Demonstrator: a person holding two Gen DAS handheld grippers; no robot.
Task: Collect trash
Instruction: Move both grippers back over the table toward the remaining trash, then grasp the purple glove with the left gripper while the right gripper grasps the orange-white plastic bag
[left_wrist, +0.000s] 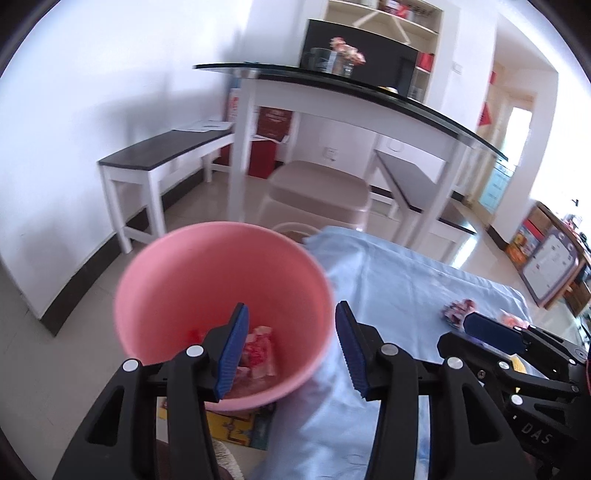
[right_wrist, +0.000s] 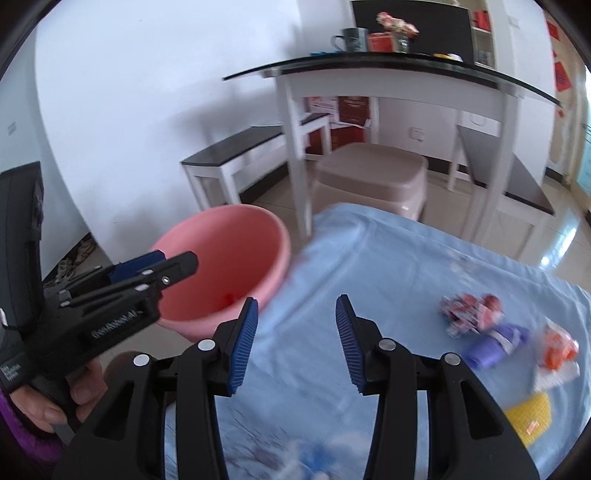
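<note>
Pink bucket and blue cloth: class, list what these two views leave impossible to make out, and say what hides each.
1. Bottom of the pink bucket: left view, partly covered by the left gripper; only one red-and-white wrapper shows.
2. Wrappers on the blue cloth: right view, motion blur hides their print.
3. Yellow item: right view, blurred, near the edge.
4. Right gripper: nothing between its fingers.

i saw a pink bucket (left_wrist: 177, 280) with a red-and-white printed wrapper (left_wrist: 258, 350) inside. the cloth (right_wrist: 388, 266) on the bench was pale blue. on it lay a red, white and pink patterned wrapper (right_wrist: 469, 310), a purple one (right_wrist: 495, 343), an orange-and-white one (right_wrist: 557, 354) and a yellow one (right_wrist: 528, 417). my left hand-held gripper (left_wrist: 291, 350) and right hand-held gripper (right_wrist: 295, 343) were black with ribbed blue pads.
</note>
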